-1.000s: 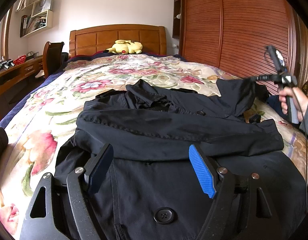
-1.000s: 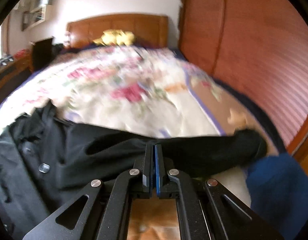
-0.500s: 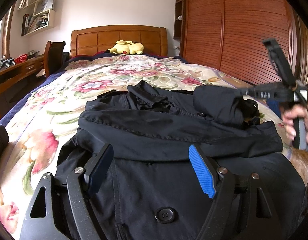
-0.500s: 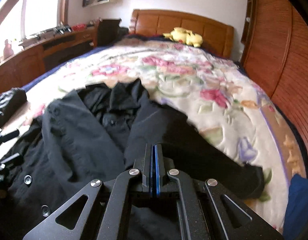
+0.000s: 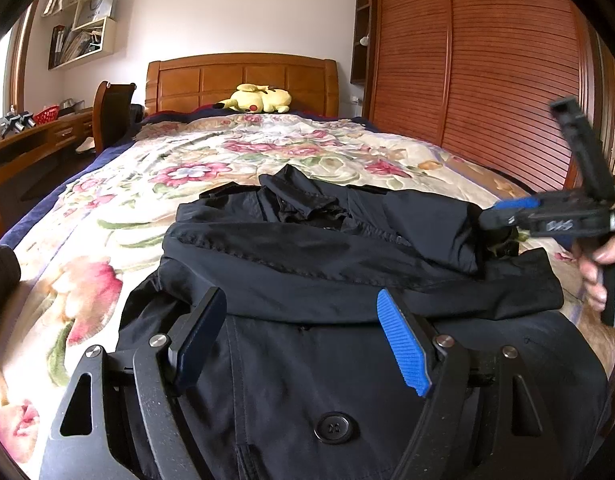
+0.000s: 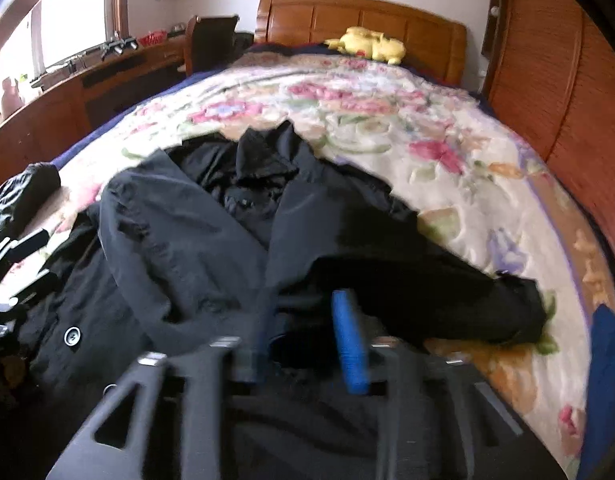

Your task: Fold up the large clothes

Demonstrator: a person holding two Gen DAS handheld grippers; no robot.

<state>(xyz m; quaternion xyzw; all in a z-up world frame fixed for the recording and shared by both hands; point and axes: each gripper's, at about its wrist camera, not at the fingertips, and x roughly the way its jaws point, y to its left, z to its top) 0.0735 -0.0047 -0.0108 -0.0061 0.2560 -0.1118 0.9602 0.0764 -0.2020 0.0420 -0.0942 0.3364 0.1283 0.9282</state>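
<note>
Two grippers are over the bed, and both stand released. The left gripper (image 5: pixel 303 336) hangs with its jaws wide apart and nothing between them, low above the front panel of the black coat (image 5: pixel 347 380), near a big button (image 5: pixel 334 427). The right gripper (image 6: pixel 307 336) has just been opening its jaws; the pads stand apart, the picture is blurred there, and dark cloth of the right sleeve (image 6: pixel 407 272) lies just under and ahead of them, but I judge that it is no longer pinched. In the left view this gripper, held by a hand (image 5: pixel 603 272), is at the right edge, with its tips touching or just beside the sleeve bundle. The coat lies on the flowered bedspread (image 5: pixel 211 168), collar toward the headboard (image 5: pixel 243 76), with the left sleeve folded across the chest and the right sleeve brought inward only in part; its cuff (image 6: pixel 523 312) still lies out on the bedspread toward the wardrobe (image 5: pixel 487 60). The risk, as I judge it, is that the released sleeve slides back or stays bunched, because the cloth is smooth and the fold is loose; then the next fold would trap a lump. Also an open pad could catch the sleeve and drag it away.
</note>
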